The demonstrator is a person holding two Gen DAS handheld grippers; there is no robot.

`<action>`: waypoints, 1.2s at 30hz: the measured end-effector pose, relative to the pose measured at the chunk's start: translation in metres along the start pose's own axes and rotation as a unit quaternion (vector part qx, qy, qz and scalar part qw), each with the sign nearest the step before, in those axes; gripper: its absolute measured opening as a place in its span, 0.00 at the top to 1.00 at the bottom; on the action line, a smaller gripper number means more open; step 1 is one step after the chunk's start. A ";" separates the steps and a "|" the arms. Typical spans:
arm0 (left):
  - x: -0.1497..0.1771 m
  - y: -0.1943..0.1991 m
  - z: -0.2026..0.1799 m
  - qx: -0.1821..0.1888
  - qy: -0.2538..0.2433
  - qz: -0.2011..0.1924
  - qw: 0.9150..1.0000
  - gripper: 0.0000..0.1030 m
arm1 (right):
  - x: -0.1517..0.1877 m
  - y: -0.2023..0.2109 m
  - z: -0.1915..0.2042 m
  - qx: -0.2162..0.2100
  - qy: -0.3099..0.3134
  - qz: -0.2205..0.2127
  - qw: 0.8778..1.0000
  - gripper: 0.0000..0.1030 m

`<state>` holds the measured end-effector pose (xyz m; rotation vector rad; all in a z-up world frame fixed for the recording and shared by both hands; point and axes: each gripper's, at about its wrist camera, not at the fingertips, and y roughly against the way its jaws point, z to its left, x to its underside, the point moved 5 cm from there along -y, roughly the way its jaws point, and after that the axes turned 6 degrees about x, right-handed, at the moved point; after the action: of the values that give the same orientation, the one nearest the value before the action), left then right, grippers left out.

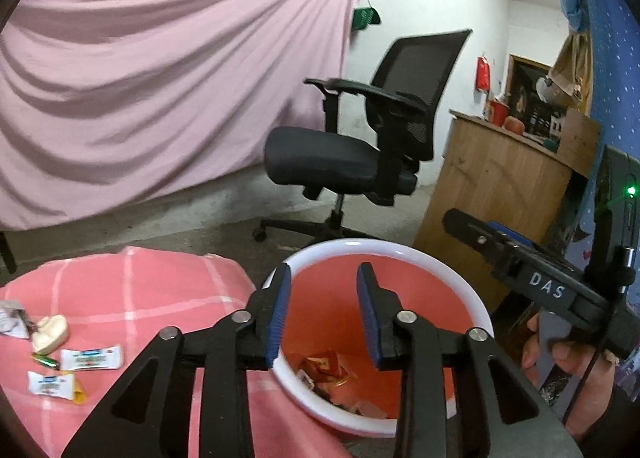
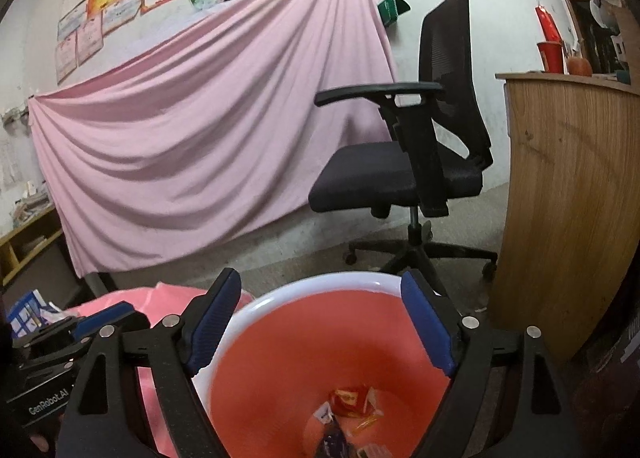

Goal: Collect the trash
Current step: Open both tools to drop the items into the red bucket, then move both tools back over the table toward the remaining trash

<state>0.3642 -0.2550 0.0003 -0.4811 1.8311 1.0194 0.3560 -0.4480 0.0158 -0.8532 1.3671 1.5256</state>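
A red bin (image 1: 456, 274) with a white rim stands beside the table, with several wrappers (image 1: 330, 372) at its bottom. My left gripper (image 1: 324, 314) hangs above the bin's mouth, open, with nothing between its blue pads. My right gripper (image 2: 320, 322) is also over the bin (image 2: 304, 298), open wide and empty. On the pink checked tablecloth (image 1: 160, 290) to the left lie two white packets (image 1: 90, 358), a cream lump (image 1: 50, 332) and a crumpled paper (image 1: 12, 318). A hand (image 1: 568, 370) holds the right gripper's handle at the right edge of the left wrist view.
A black office chair (image 1: 352, 154) stands on the grey floor just behind the bin. A wooden counter (image 1: 500, 194) stands to the right of it. A pink sheet (image 1: 160, 78) hangs along the back wall. A low shelf (image 2: 28, 242) is at the far left.
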 end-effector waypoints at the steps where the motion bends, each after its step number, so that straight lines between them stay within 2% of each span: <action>1: -0.001 0.005 0.004 -0.004 0.003 -0.005 1.000 0.66 | -0.002 0.002 0.003 -0.002 0.000 -0.005 1.000 0.18; 6: -0.009 0.037 0.029 -0.033 0.019 -0.036 0.999 0.62 | -0.012 0.011 0.025 -0.018 0.000 -0.039 0.999 0.12; 8: -0.012 0.051 0.041 -0.046 0.026 -0.052 0.997 0.50 | -0.016 0.015 0.036 -0.025 0.001 -0.057 0.998 0.04; 9: -0.013 0.060 0.048 -0.054 0.030 -0.062 0.996 0.47 | -0.017 0.018 0.041 -0.029 0.001 -0.066 0.997 0.00; 12: -0.016 0.084 0.067 -0.079 0.042 -0.087 0.992 0.36 | -0.022 0.025 0.061 -0.045 0.011 -0.094 0.994 0.00; 14: -0.016 0.098 0.080 -0.098 0.049 -0.104 0.989 0.11 | -0.024 0.030 0.077 -0.053 0.021 -0.113 0.992 0.00; 16: -0.015 0.117 0.094 -0.129 0.057 -0.135 0.981 0.03 | -0.025 0.033 0.090 -0.061 0.028 -0.129 0.989 0.00; 19: -0.010 0.139 0.112 -0.156 0.065 -0.164 0.972 0.02 | -0.026 0.036 0.107 -0.075 0.033 -0.144 0.986 0.00; 24: 0.002 0.167 0.135 -0.193 0.066 -0.180 0.962 0.02 | -0.023 0.039 0.139 -0.103 0.048 -0.157 0.981 0.00; 36: 0.033 0.204 0.182 -0.240 0.066 -0.172 0.953 0.02 | 0.002 0.024 0.206 -0.141 0.110 -0.128 0.975 0.00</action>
<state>0.3081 0.0135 0.0243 -1.1437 1.5270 1.2057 0.3466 -0.2445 0.0552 -1.3568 1.1520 1.4745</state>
